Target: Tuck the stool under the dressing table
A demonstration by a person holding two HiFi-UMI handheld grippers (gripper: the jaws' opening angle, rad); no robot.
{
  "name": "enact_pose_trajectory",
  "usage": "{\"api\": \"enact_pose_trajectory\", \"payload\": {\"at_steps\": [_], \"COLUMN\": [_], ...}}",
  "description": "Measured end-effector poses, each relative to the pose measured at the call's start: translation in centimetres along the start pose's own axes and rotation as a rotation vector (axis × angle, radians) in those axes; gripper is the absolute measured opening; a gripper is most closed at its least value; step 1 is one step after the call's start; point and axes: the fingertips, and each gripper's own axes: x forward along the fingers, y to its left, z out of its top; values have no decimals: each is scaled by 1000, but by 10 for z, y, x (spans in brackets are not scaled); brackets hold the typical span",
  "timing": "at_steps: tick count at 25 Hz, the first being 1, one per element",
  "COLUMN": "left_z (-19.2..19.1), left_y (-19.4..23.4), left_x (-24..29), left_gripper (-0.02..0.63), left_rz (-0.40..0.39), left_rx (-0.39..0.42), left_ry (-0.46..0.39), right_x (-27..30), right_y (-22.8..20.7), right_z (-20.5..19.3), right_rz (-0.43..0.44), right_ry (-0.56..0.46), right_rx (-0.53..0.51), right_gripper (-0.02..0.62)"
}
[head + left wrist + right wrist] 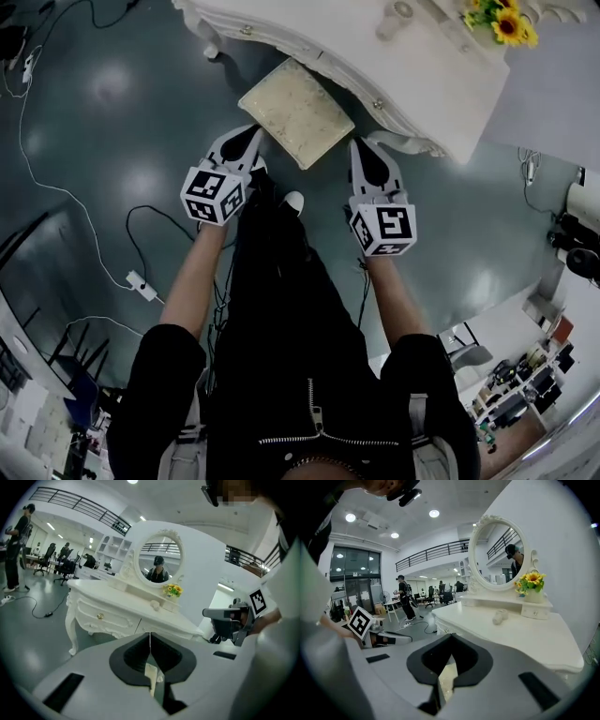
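Flanking stool (296, 112), left gripper (249, 136) and right gripper (368, 150) both closed, empty. Stool likely rigid, light, cushioned top; push 2 near corners toward dressing table (422, 84).

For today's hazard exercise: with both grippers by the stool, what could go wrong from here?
The stool sits skewed to the dressing table; an uneven push could knock it against the table leg. Cables lie on the floor close by; a step could snag them.

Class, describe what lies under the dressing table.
Only the far edge of the stool cushion meets the dressing table; the tabletop covers the space below, and the cushion hides the stool's legs.
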Motion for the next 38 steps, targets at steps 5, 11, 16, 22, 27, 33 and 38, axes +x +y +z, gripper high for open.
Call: {"api": "enact_pose_trajectory", "payload": {"at_steps": [5,11,16,22,27,33,38], "left_z": [-59,-121,-181,-263,-319,-360,-375], "left_y": [24,70,83,96,109,106,102], "left_x": [22,52,77,107,134,163,177], "left_gripper": [23,140,280,324,336,347,353], "left_rz": [-29,-37,-84,-105,-89,-113,-105], "left_rx": [-152,-409,-599,-752,-852,-1000,-1134], "left_ry": [35,-1,51,177,227,219,116], "right_x": [7,42,69,87,94,96,88], "right_y": [-3,4,6,17,20,23,25], "right_z": [-35,-59,-80,-124,-147,-179,-207], "right_rz": [-10,15,21,75,91,93,101], "right_ry": [67,114,141,197,215,223,235], "right_rx": [17,43,47,35,44,65,96], "right_gripper": [6,8,6,6,8,6,8]}}
